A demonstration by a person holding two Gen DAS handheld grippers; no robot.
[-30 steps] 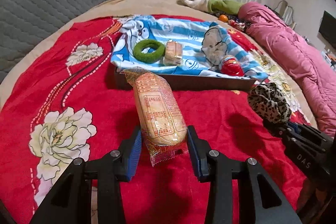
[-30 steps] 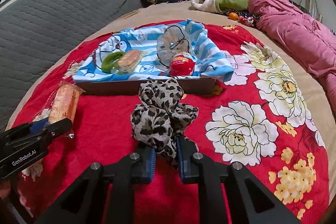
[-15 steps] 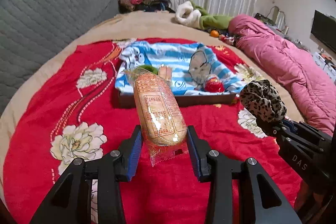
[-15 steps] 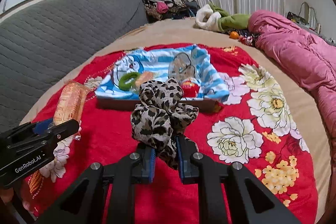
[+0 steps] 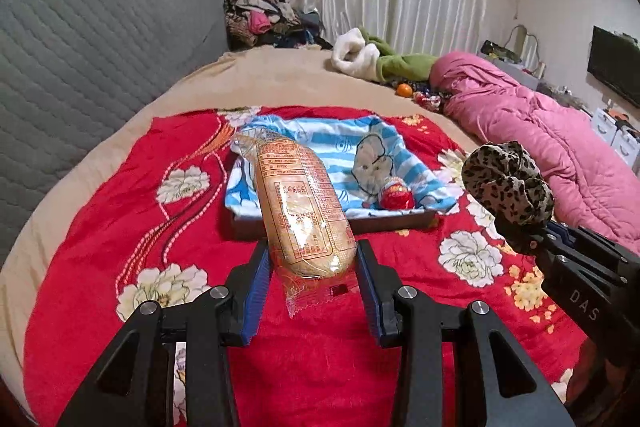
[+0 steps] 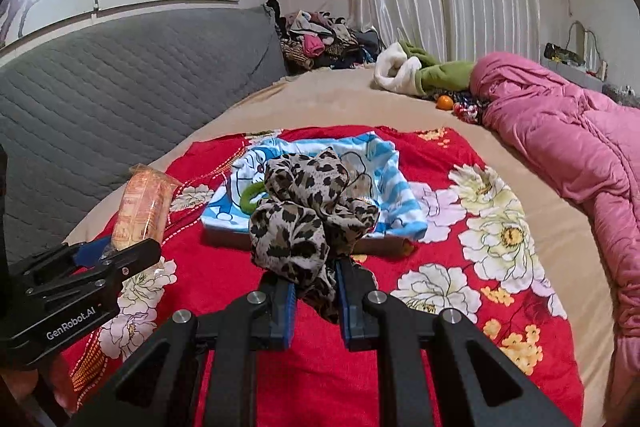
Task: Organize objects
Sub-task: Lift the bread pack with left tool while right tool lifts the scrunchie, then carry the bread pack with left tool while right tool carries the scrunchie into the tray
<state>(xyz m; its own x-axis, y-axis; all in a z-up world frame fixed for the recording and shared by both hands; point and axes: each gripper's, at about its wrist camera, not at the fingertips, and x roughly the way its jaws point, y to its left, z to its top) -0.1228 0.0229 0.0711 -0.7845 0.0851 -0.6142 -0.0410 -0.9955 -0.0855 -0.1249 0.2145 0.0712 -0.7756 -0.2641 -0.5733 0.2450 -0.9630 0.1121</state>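
Note:
My left gripper is shut on a long clear-wrapped snack packet, held in the air above the red flowered blanket. The right gripper is shut on a leopard-print scrunchie, also lifted. Each gripper shows in the other view: the right one with the scrunchie at the right edge, the left one with the packet at the left. Ahead lies a brown tray lined with a blue striped cartoon cloth. On it sit a red egg-shaped toy and a green ring, partly hidden.
A grey quilted headboard runs along the left. A pink duvet lies along the right side of the bed. White and green clothing, an orange fruit and a clothes pile sit at the far end.
Both grippers have risen with their loads, so the tray and blanket look farther and lower. The grips on the packet and the scrunchie are unchanged.

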